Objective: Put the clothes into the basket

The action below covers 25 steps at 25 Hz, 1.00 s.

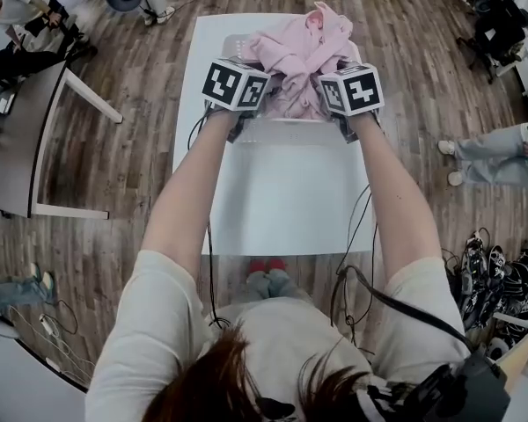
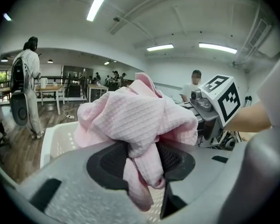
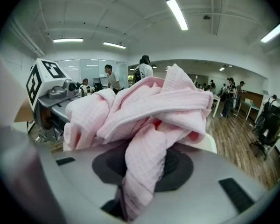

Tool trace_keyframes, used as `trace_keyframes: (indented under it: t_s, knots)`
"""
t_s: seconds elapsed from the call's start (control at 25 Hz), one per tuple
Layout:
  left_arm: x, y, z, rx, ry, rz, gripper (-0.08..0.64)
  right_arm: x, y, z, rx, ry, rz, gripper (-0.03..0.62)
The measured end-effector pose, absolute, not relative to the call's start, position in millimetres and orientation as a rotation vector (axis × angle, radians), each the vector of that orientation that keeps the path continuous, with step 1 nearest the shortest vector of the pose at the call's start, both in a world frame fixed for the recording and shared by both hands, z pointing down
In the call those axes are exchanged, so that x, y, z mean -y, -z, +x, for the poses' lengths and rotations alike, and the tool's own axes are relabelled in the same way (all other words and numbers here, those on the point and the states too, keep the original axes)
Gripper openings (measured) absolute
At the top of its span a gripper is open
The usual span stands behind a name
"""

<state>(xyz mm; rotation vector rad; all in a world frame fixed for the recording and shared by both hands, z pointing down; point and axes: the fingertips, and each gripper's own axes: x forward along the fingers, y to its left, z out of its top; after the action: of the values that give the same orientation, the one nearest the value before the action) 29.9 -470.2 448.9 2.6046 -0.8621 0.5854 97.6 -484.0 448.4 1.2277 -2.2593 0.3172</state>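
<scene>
My left gripper (image 2: 143,166) is pinching a twisted fold of the pink garment (image 2: 133,115), which hangs down between its jaws. My right gripper (image 3: 142,167) is clamped on another fold of the same garment. The rest of the cloth bunches up between them in a crumpled heap. I hold it over the white basket (image 1: 286,124), which stands at the far edge of the tabletop (image 1: 282,192), about midway along that edge. Both grippers sit side by side, close together, at the basket's near rim. I cannot tell whether the garment's underside touches the inside of the basket.
</scene>
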Motion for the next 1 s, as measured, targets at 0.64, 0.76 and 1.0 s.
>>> trace_keyframes:
  t_s: [0.64,0.76,1.0]
  knots:
    - [475,-510,28,0.743,-0.814,2.265,0.186,480,-517,107,2.040,-0.766,1.081,0.121]
    - [479,-511,25,0.787,-0.848,2.258,0.186,482,-518,110,2.024,-0.782,1.094,0.140]
    - [488,-501,13,0.869,-0.779,2.270,0.192,488,-509,118,2.038,-0.740,1.169,0.176]
